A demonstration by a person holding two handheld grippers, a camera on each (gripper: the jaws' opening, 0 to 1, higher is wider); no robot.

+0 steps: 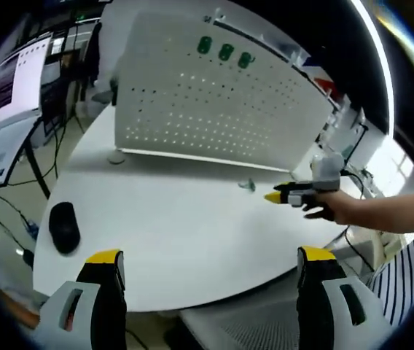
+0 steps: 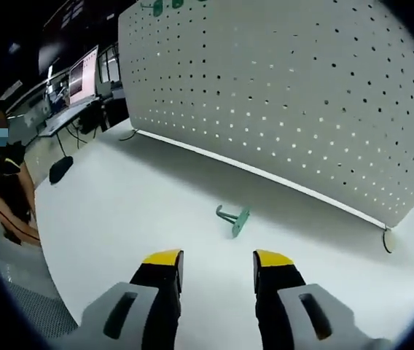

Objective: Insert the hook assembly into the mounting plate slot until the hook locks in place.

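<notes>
A small green hook (image 2: pixel 233 218) lies on the white table (image 2: pixel 119 219) just in front of the white perforated mounting plate (image 2: pixel 302 95), which stands upright. My right gripper (image 2: pixel 218 264) hovers a short way before the hook, open, with nothing between its yellow-tipped jaws. In the left gripper view the hook (image 1: pixel 247 185) is a small speck near the plate (image 1: pixel 214 95), and the right gripper (image 1: pixel 283 197) comes in from the right in a person's hand. My left gripper (image 1: pixel 211 257) is open over the table's near edge, far from the hook. Three green hooks (image 1: pixel 224 50) hang high on the plate.
A black mouse (image 1: pixel 64 227) lies on the table's left side. Monitors (image 1: pixel 14 80) and cables stand beyond the left edge. A grey chair (image 1: pixel 251 324) sits under the near edge. A person's striped sleeve (image 1: pixel 411 255) is at the right.
</notes>
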